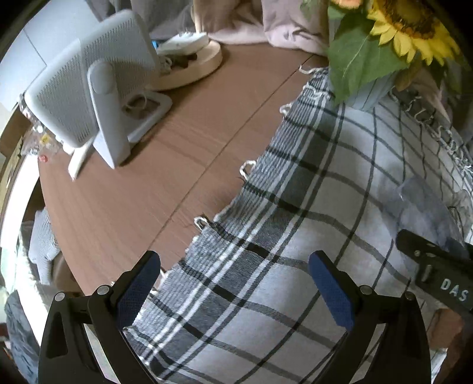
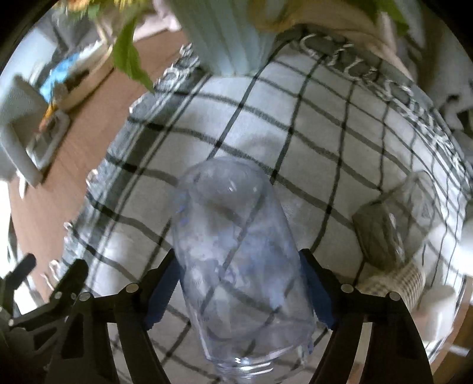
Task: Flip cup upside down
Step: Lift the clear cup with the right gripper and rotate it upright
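Note:
A clear plastic cup (image 2: 236, 251) is held between the blue pads of my right gripper (image 2: 241, 286), shut on its sides and lifted above the checked cloth (image 2: 295, 124). The cup lies along the fingers, one end pointing away from the camera; the view is motion-blurred. In the left wrist view the same cup (image 1: 425, 209) shows faintly at the right edge above the right gripper's black body (image 1: 437, 271). My left gripper (image 1: 233, 283) is open and empty, low over the cloth's left edge (image 1: 266, 206).
A pale ribbed vase (image 2: 227, 35) with sunflowers (image 1: 408, 26) stands at the cloth's far side. A white fan (image 1: 88, 88) and a round wooden tray (image 1: 192, 65) sit on the brown table (image 1: 133, 192). A glass jar (image 2: 381, 236) lies at the right.

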`<state>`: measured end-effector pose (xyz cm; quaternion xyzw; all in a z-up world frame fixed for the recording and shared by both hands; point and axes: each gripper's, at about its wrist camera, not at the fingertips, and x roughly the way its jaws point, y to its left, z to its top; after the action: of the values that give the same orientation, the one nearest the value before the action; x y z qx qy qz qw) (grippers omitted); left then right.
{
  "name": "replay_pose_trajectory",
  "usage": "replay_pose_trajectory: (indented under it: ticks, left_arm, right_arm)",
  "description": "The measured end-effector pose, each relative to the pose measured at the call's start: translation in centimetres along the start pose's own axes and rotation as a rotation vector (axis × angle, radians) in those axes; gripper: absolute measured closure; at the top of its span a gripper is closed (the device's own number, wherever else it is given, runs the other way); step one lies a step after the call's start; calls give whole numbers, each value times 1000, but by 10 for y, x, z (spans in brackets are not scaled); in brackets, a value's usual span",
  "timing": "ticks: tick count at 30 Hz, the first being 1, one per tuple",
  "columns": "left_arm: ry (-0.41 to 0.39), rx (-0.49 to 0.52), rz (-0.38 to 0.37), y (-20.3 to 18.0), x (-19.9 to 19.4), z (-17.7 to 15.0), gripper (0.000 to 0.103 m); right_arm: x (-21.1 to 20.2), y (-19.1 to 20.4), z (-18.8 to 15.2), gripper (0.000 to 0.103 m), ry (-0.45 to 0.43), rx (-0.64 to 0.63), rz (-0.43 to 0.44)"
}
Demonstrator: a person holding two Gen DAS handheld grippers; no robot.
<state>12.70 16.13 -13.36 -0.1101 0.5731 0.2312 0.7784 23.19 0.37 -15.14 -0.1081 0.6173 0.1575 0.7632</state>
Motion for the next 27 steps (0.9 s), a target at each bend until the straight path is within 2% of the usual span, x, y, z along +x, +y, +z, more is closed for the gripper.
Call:
replay_pose_trajectory:
  ticks: [4,14,20,27]
  left_arm:
    - [-35,32,-10,2,-13,-6,1]
    - [-76,140,-67,0,-39,-35,1]
    - [-59,243,-96,-18,-44,-51,0]
    - [-27,315,-106,-43,-38,-66,0]
  right_arm:
    - [-25,-3,-15,28,-66,70,13]
    - [-74,-22,-89,29,-195,262,34]
    - [-83,-35,-139,29,-202,399,49]
    - [-73,-47,-167,29,-196,531,-16]
